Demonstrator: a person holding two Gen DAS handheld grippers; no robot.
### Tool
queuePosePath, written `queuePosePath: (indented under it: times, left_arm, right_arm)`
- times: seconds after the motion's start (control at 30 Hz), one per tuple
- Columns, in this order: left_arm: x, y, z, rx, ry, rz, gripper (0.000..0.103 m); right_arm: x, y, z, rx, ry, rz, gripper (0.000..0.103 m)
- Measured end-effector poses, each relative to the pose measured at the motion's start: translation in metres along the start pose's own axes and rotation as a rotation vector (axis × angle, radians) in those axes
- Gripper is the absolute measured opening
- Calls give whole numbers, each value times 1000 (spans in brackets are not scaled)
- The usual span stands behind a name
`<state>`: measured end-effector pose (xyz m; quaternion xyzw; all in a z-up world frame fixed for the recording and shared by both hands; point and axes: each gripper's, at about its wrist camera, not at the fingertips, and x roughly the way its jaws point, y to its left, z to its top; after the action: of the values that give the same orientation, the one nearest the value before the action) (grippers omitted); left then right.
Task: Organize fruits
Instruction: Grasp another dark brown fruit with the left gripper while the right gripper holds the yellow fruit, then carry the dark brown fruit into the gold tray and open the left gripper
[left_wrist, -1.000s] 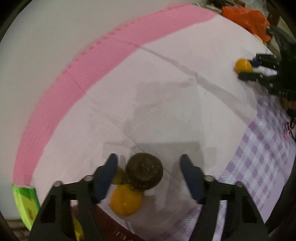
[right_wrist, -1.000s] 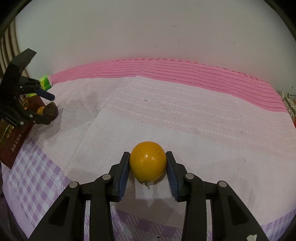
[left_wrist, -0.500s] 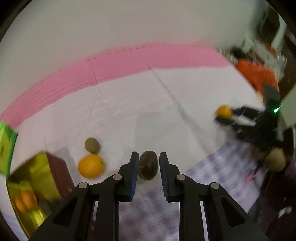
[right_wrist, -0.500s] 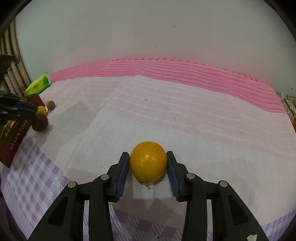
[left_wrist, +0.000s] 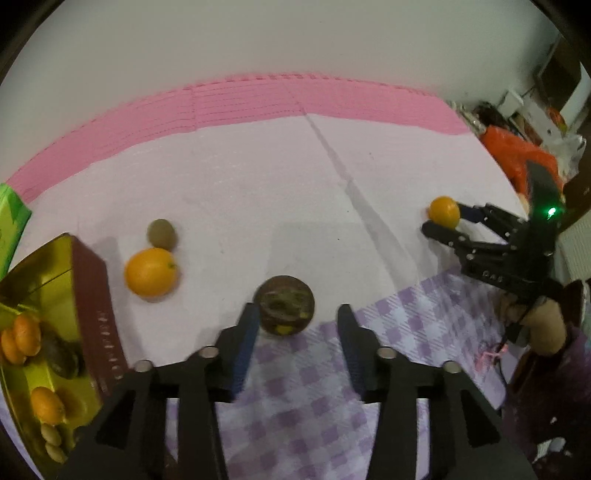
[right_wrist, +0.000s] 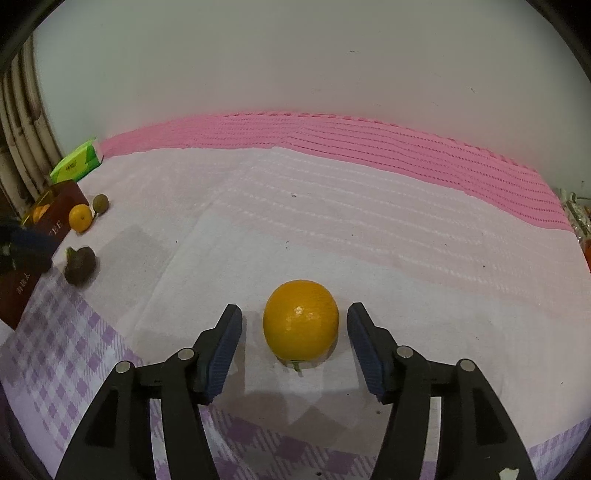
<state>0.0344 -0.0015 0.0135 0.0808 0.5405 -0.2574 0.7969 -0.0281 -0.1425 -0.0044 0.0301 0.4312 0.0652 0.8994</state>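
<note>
Jaws on my right gripper (right_wrist: 293, 334) just spread off the round orange fruit (right_wrist: 301, 325) resting between them; my left gripper (left_wrist: 295, 332) likewise released the dark brown round fruit (left_wrist: 286, 310). Both placed.

Pink cloth (right_wrist: 332, 229) bears oranges (right_wrist: 301, 325), dark fruit (left_wrist: 286, 310), box (left_wrist: 94, 314)

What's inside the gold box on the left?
The gold box holds several small oranges, a dark fruit and pale nut-like pieces. Its near part runs out of frame, so the rest is unseen.
</note>
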Motion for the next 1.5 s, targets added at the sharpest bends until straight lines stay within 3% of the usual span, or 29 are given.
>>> queuePosePath:
  times: [0.13,0.27,0.37,0.47,0.73,1.03,1.23,1.5]
  left_arm:
    - [15,-3,-1,-18,-2,64,55]
    - [30,-8,0,-15,16,77,55]
    - [35,-8,-1,-5,0,92,44]
    - [33,-9,-4,-29,-1,77,43]
    - [-21,-16,-31,-138,-132,163,44]
    - [-58,-10,-62,-181,-160,281,44]
    - [-72,-6,-75,-184,-182,313,44]
    - [-90,4,-83,-211,-210,310,44]
  right_arm:
    - [0,-1,1,-2,1,7,59]
    - [0,-3,1,4,-1,21,60]
    - [0,-5,1,10,-3,30,60]
    - [-1,-5,1,12,-4,33,60]
    - [-2,-3,0,1,1,30,63]
    - [1,5,1,-21,9,1,64]
    - [4,6,2,-21,19,-27,73]
    - [8,8,4,-16,23,-40,76]
